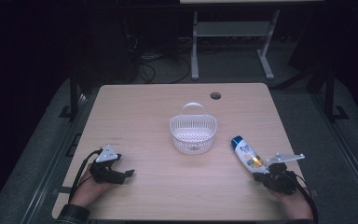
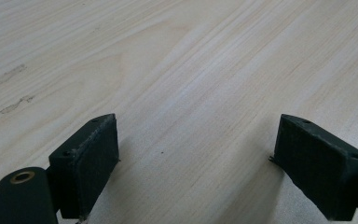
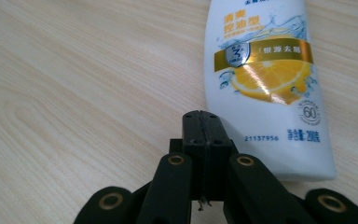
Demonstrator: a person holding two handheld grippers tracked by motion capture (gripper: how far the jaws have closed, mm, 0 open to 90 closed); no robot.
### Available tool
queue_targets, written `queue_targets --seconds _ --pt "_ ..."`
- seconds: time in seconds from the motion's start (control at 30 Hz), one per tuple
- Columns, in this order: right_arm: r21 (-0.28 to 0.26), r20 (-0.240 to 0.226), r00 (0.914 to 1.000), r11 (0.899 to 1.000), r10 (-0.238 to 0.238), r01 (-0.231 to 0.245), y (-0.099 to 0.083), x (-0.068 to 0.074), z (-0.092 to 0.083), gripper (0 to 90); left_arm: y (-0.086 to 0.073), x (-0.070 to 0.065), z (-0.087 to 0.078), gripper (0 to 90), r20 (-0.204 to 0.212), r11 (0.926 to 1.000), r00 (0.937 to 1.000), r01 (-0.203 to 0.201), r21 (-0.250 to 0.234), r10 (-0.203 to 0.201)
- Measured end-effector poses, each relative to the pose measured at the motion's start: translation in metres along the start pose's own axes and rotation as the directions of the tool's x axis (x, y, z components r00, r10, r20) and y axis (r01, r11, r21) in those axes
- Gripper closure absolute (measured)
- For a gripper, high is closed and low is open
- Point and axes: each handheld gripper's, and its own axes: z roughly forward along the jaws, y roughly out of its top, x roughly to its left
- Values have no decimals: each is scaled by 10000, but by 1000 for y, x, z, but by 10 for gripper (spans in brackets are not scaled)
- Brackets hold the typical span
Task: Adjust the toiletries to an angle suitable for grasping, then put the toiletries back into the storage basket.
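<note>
We see right gripper (image 3: 200, 116): jaws pressed together, holding nothing, tips just beside bottle (image 3: 265, 84) | bottle: flat on table (image 1: 144, 107), right of basket (image 1: 193, 133) | left gripper (image 2: 196, 158): jaws spread, empty, over bare wood

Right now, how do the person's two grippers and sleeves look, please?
Both grippers are black. The left gripper and the right gripper each carry a grey three-cornered plate on top and trail a black cable. The pads are dark rectangular blocks with small screw holes; the linkage arms show brass-coloured rivets. A dark plaid sleeve covers the left forearm.
</note>
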Motion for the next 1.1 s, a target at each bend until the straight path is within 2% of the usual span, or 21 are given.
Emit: queue_targets --seconds 0.13,0.27,0.37,0.43,0.57,0.6,0.7,0.73,0.8,0.97,1.1 --pt "-233 -237 9996 9996 131 -136 1 0 -5 848 0 0 0 131 1 10000 10000 6 -10 -6" --pt "-597 -507 9986 9980 154 -184 4 2 -10 744 0 0 0 131 -1 10000 10000 -1 0 1" --pt "-816 -546 9985 9966 89 -133 6 4 -13 659 0 0 0 131 0 10000 10000 -1 1 1" --pt "-890 -454 9989 9960 81 -121 7 5 -14 610 0 0 0 131 1 10000 10000 6 -6 -6" --pt "-946 -267 9996 9955 65 -90 10 6 -14 422 0 0 0 131 13 10000 10000 10 -11 -10" --pt "-946 -267 9996 9955 65 -90 10 6 -14 422 0 0 0 131 13 10000 10000 10 -11 -10" --pt "-1016 -138 9998 9947 109 -123 14 7 -15 298 0 0 0 131 3 10000 10000 16 -38 -16" --pt "-1016 -138 9998 9947 109 -123 14 7 -15 298 0 0 0 131 3 10000 10000 16 -38 -16" --pt "-1040 -45 10000 9946 53 -58 19 7 -16 220 0 0 1 131 15 10000 10000 -8 -38 8" --pt "-921 92 10000 9957 11 -2 27 7 -14 150 0 0 1 131 16 10000 10000 -4 -54 4" --pt "-884 194 9998 9960 -69 85 31 6 -12 135 0 0 1 131 15 10000 10000 -4 -55 4"
